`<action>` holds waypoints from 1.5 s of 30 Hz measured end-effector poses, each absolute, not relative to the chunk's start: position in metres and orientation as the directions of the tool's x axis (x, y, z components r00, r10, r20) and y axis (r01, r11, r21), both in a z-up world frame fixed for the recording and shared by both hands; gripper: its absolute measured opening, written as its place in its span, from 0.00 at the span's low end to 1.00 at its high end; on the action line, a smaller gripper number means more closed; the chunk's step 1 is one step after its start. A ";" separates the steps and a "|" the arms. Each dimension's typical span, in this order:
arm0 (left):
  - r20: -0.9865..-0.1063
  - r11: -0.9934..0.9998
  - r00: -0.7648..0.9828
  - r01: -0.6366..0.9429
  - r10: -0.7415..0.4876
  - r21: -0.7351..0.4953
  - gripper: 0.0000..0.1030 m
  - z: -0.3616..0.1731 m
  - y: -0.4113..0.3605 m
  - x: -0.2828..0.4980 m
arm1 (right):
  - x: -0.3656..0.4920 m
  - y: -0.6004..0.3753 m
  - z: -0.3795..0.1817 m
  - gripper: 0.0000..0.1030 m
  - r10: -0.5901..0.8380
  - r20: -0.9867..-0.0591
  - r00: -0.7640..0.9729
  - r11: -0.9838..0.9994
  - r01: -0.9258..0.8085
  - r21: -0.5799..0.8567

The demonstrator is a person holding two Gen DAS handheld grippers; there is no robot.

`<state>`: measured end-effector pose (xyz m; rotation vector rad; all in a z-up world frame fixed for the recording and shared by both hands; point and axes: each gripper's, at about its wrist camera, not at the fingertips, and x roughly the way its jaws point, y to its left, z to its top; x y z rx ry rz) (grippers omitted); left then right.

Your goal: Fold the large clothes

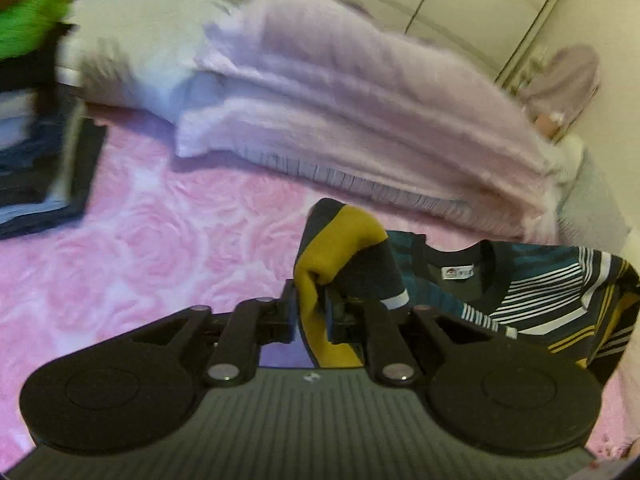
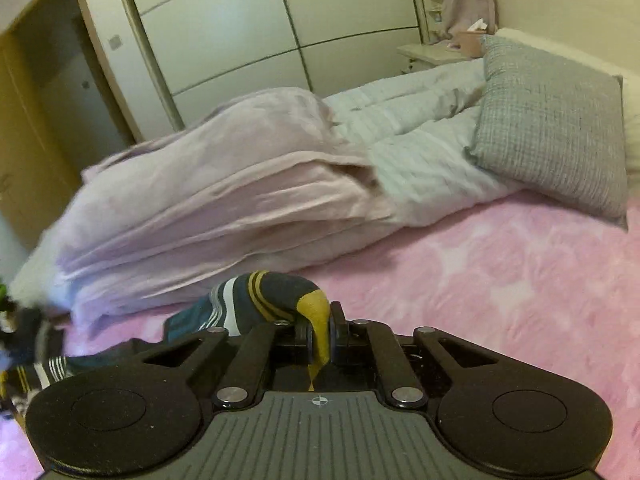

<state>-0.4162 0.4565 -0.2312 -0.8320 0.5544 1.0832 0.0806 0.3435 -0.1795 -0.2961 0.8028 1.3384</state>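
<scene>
**A:** My left gripper [image 1: 311,312] is pinched tight on a mustard patch of the shirt [image 1: 552,280], and the right gripper [image 2: 320,332] is clamped on another mustard bit of it. Both ends are lifted; the shirt hangs between them above the pink bedspread [image 1: 140,248], collar and label facing the left camera.

**B:** So where do you lay it?

**A:** I'd judge the open pink stretch in front of the duvet [image 2: 208,200]. There's a folded stack [image 1: 36,168] off to the left, well apart, so I want to stay away from that.

**B:** What makes the step go well?

**A:** Keeping the two grips level and pulled apart, so the cloth goes down taut, not bunched. Each pinch holds a wad, not a clean edge, so I think the shoulders could twist. I'd lower the hem first, then the collar.

**B:** And the pillow [image 2: 552,128]?

**A:** Far off right; no trouble.
</scene>
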 end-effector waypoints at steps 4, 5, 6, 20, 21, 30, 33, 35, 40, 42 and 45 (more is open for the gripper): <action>-0.832 0.246 0.236 -0.961 0.502 -0.124 0.14 -0.268 0.472 -0.379 | 0.104 0.374 -0.224 0.38 0.597 -0.789 0.142 0.391 -0.911 0.132; -0.843 0.277 0.213 -0.958 0.493 -0.081 0.15 -0.274 0.466 -0.370 | 0.108 0.368 -0.235 0.39 0.589 -0.793 0.156 0.422 -0.896 0.138; -0.845 0.317 0.208 -0.947 0.493 -0.048 0.17 -0.277 0.458 -0.364 | 0.112 0.358 -0.242 0.39 0.588 -0.796 0.140 0.430 -0.888 0.162; -0.869 0.917 0.337 -0.299 0.361 0.265 0.30 -0.387 0.360 -0.180 | 0.150 0.184 -0.332 0.40 0.342 -0.939 -0.025 0.714 -0.643 0.277; -0.865 0.915 0.339 -0.295 0.371 0.276 0.30 -0.393 0.359 -0.175 | 0.151 0.178 -0.330 0.40 0.342 -0.939 -0.023 0.723 -0.632 0.279; -0.761 0.808 0.402 -0.527 0.509 0.262 0.03 -0.330 0.382 -0.231 | 0.148 0.180 -0.322 0.40 0.355 -0.935 -0.019 0.711 -0.643 0.283; -0.709 0.636 0.268 -0.703 0.652 0.319 0.03 -0.279 0.404 -0.324 | 0.142 0.191 -0.320 0.40 0.361 -0.932 -0.032 0.692 -0.661 0.291; -0.680 0.442 0.082 -0.815 0.728 0.375 0.03 -0.253 0.423 -0.402 | 0.138 0.196 -0.318 0.40 0.371 -0.928 -0.040 0.683 -0.665 0.302; -0.703 -0.044 -0.366 -0.901 0.610 0.431 0.03 -0.250 0.444 -0.570 | 0.112 0.215 -0.324 0.40 0.387 -0.918 -0.090 0.635 -0.696 0.336; -0.756 -0.154 -0.395 -0.915 0.522 0.372 0.04 -0.262 0.422 -0.609 | 0.092 0.220 -0.328 0.40 0.383 -0.917 -0.112 0.602 -0.722 0.340; -0.849 -0.151 -0.264 -0.964 0.457 0.219 0.11 -0.283 0.366 -0.613 | 0.067 0.217 -0.329 0.40 0.377 -0.916 -0.135 0.555 -0.759 0.340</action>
